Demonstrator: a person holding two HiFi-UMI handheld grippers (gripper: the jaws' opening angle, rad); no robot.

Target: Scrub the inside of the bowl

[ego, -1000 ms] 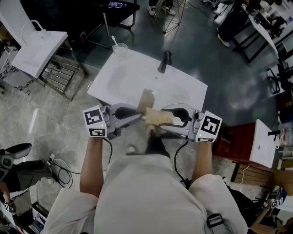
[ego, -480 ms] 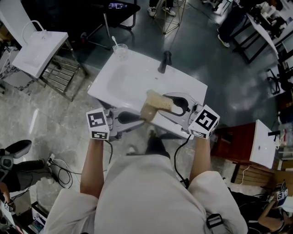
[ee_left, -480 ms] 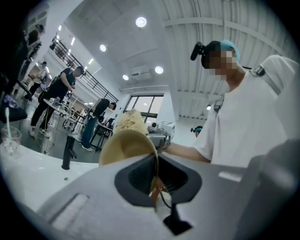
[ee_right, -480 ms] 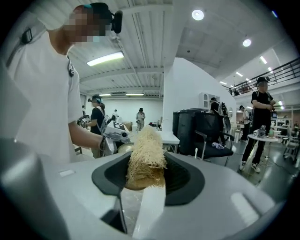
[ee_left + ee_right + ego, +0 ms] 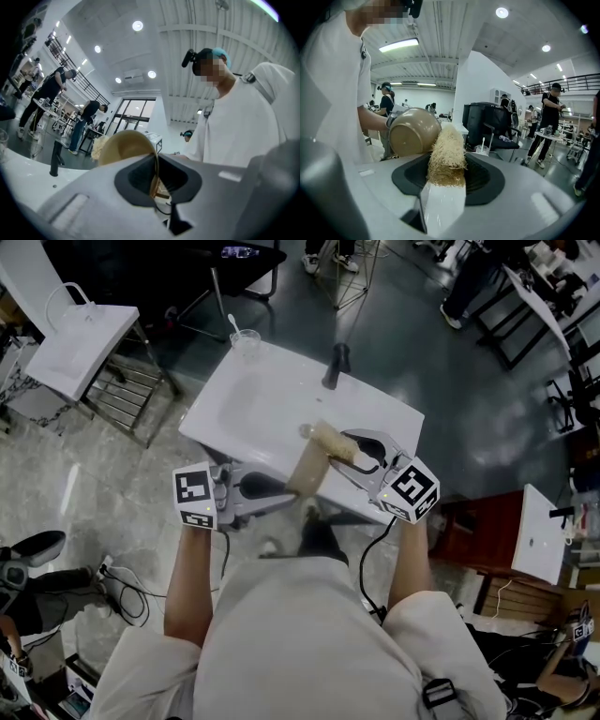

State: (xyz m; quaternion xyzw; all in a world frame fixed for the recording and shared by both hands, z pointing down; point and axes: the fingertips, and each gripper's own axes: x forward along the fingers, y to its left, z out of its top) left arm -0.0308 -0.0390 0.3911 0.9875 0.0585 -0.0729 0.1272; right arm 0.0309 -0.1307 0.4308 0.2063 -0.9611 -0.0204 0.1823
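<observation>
A tan bowl (image 5: 307, 474) hangs on its side over the near edge of the white sink (image 5: 246, 399). My left gripper (image 5: 284, 487) is shut on its rim; in the left gripper view the thin rim (image 5: 155, 174) runs between the closed jaws and the bowl's hollow (image 5: 124, 146) faces the camera. My right gripper (image 5: 345, 450) is shut on a straw-coloured fibrous scrubber (image 5: 331, 440). In the right gripper view the scrubber (image 5: 446, 158) stands up between the jaws, its tip against the bowl's rounded outside (image 5: 414, 131) near the rim.
A black tap (image 5: 336, 365) stands at the sink's far edge and a clear glass (image 5: 246, 339) on its far left corner. A white rack (image 5: 81, 348) stands to the left and a red-brown cabinet (image 5: 487, 531) to the right. People work at benches in the background.
The right gripper has carried the scrubber away from my body, from the bowl's near side up to its far rim over the sink. The bowl has tipped and come slightly nearer.
</observation>
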